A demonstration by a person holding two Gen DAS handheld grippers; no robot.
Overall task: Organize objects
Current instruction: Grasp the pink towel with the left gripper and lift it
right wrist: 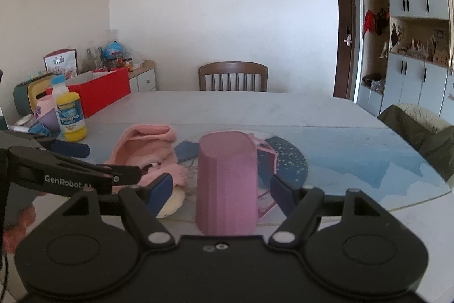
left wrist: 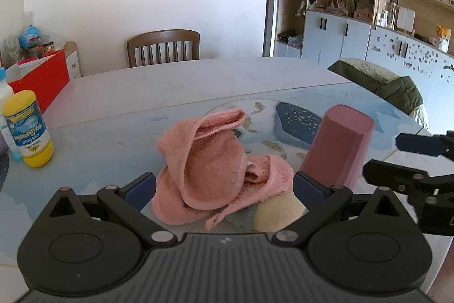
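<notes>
We hold both grippers released, left gripper (left wrist: 224,186) straddling the pink towel (left wrist: 210,169), right gripper (right wrist: 221,189) around the upturned pink cup (right wrist: 227,183) at the towel's 3 o'clock, ready to grab.

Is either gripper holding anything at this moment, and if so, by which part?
Nothing is held. The left gripper has its jaws open around the pink towel, and the right gripper has its jaws open either side of the upside-down pink cup, without touching it.

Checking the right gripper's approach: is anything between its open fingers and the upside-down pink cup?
No. In the right wrist view the pink cup stands between the open right gripper fingers with bare gaps on both sides; the pink towel lies off to the left.
</notes>
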